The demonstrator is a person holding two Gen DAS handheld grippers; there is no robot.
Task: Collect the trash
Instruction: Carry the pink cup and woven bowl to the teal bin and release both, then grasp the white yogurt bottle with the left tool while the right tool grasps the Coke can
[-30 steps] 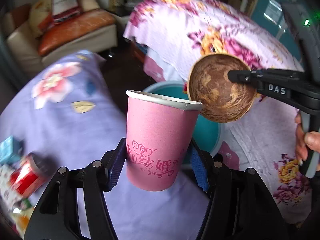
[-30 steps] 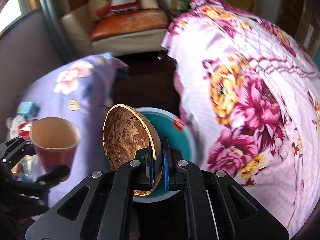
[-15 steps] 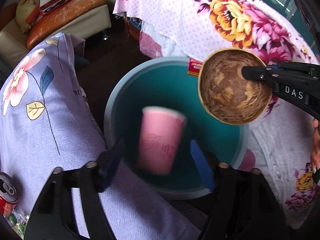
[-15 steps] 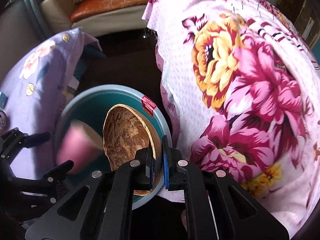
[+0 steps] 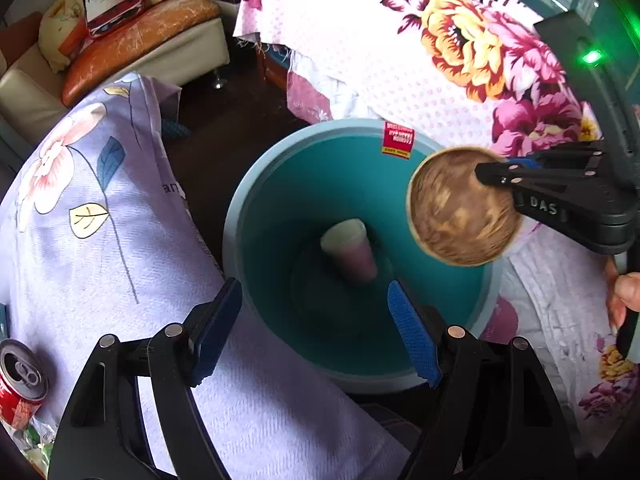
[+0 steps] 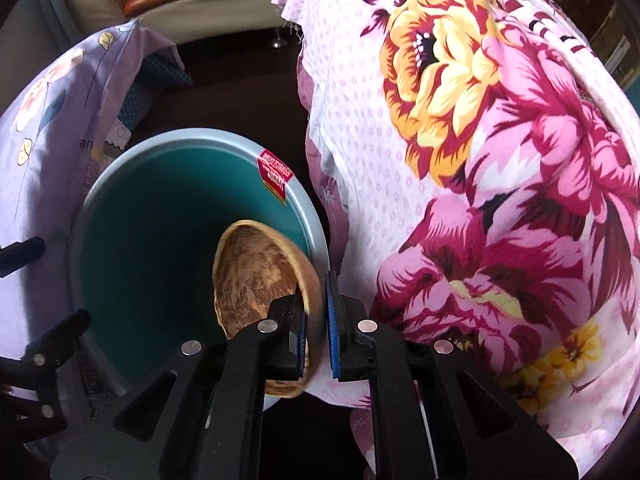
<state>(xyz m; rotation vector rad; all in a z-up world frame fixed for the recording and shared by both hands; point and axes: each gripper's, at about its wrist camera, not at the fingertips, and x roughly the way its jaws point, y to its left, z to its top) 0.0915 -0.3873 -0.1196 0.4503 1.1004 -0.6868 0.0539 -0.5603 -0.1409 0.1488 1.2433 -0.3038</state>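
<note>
Holding the coconut shell by its rim, the right tongs sit all but closed, one pad inside the bowl and one outside, and we keep the shell over the 3 o'clock edge of the teal bin as seen from the left wrist. We judge the shell to be stiff, light and hard-walled, with a smooth curved inner face that can slip between flat pads. A rim pinch is the only hold that suits narrow tongs; the belly is too wide. It should tolerate a drop into the bin without harm worth noting.

The left tongs stand wide apart with nothing between the pads; their jaws have just been opening. The pink paper cup lies blurred, deep inside the bin, clear of both pads. We rate such a cup as very light and easily crushed, best taken across its side wall with mild pressure.

At 8 o'clock in the left view, a red drink can stands on the lilac floral cloth. We expect thin metal, light, slick and dentable; grip its side wall at mid-height.
</note>
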